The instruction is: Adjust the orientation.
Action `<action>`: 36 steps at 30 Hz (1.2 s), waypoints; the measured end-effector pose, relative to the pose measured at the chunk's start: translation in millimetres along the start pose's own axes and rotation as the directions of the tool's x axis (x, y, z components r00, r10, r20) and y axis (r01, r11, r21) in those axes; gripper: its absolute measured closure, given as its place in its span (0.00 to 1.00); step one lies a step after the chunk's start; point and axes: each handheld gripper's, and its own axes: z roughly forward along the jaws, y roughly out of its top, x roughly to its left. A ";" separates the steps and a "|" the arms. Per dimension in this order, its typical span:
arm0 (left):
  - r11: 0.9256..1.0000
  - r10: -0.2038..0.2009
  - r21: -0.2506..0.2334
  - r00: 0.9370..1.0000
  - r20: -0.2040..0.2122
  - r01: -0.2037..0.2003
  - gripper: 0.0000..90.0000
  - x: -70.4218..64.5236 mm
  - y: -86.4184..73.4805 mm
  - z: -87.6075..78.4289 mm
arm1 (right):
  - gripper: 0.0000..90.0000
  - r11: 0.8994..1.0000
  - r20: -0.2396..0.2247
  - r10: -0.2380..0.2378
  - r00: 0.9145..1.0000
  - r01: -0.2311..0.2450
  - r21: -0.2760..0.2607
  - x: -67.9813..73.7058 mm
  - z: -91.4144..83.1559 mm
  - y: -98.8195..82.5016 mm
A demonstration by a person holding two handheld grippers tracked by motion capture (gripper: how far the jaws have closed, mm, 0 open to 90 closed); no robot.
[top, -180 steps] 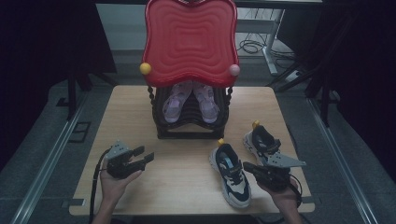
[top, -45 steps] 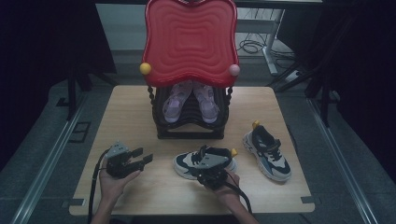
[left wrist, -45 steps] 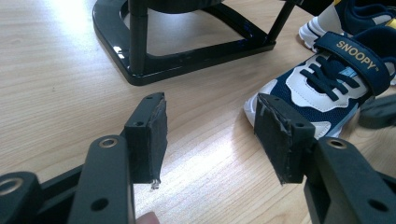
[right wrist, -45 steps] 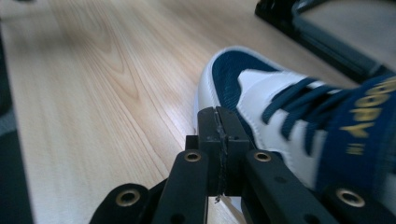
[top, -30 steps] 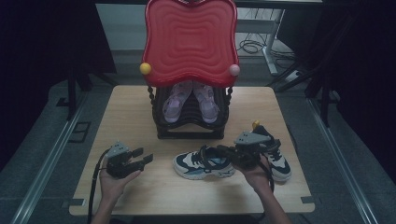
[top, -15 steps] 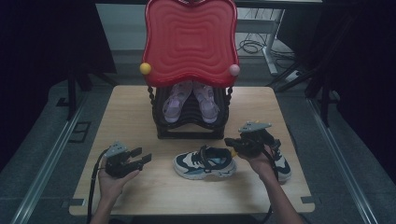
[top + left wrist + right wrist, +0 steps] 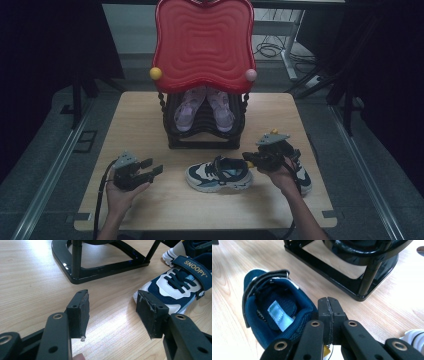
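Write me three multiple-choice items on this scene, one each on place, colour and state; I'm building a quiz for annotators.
1. Where are the pink shoes? A on the rack B on the floor C beside the left gripper
2. What colour is the rack's top panel? A green B red C white
3. How are the left gripper's jaws? A shut B hidden C open

Answers: 1 A, they sit inside the black rack under the panel. 2 B, it is plainly red. 3 C, bare table shows between the pads.
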 end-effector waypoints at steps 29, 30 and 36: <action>1.000 0.005 0.006 1.000 -0.003 -0.005 0.50 -0.3 -0.6 0.5 | 1.00 0.991 -0.055 -0.116 0.992 0.119 0.066 28.0 -18.4 -16.2; 1.000 0.005 0.006 1.000 -0.004 -0.005 0.50 -0.1 -0.5 0.3 | 1.00 0.990 -0.057 -0.118 0.991 0.122 0.069 30.1 -19.3 -16.4; 1.000 0.004 0.006 1.000 -0.002 -0.004 0.50 -0.6 -0.6 0.5 | 1.00 0.984 -0.061 -0.146 0.987 0.151 0.096 42.1 -24.5 -16.4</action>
